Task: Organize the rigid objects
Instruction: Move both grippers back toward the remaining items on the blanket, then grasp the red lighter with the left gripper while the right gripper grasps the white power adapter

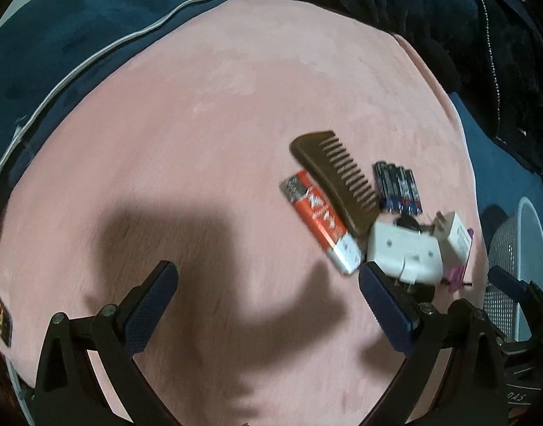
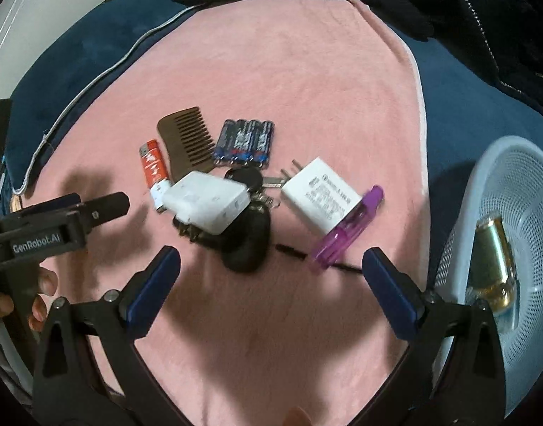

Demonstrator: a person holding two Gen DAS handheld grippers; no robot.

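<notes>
So the pile sits on a pink blanket (image 2: pixel 271 71) laid over a blue bed, clustered toward its right edge, with a light blue mesh basket (image 2: pixel 484 191) just off that edge that already has a brass-coloured thing (image 2: pixel 495 259) in it, can't tell what exactly.

Both grippers are wide apart and holding nothing: the right gripper (image 2: pixel 271 277) hovers right over the pile, and the left gripper (image 1: pixel 268 294) hangs further left over bare blanket.

Nearest to the right one is a purple lighter (image 2: pixel 346 227), see-through plastic, leaning against a white charger (image 2: pixel 317 195) with its prongs pointing away. I'd guess the lighter is light, stiff and a bit slick, so pinch it across the narrow body near the middle. The charger is boxy with flat sides, an easy grab.

There's also a white adapter (image 2: pixel 207 202) lying on top of a black key fob with keys (image 2: pixel 250 238). That bunch will be floppy and jangly, so go for the fob itself.

Further back: a brown comb (image 2: pixel 186 138) (thin, flat, hard to get under on soft fabric), an orange lighter (image 2: pixel 152 170) just beside it, and a pack of four batteries (image 2: pixel 245 140), probably the heaviest for its size.
</notes>
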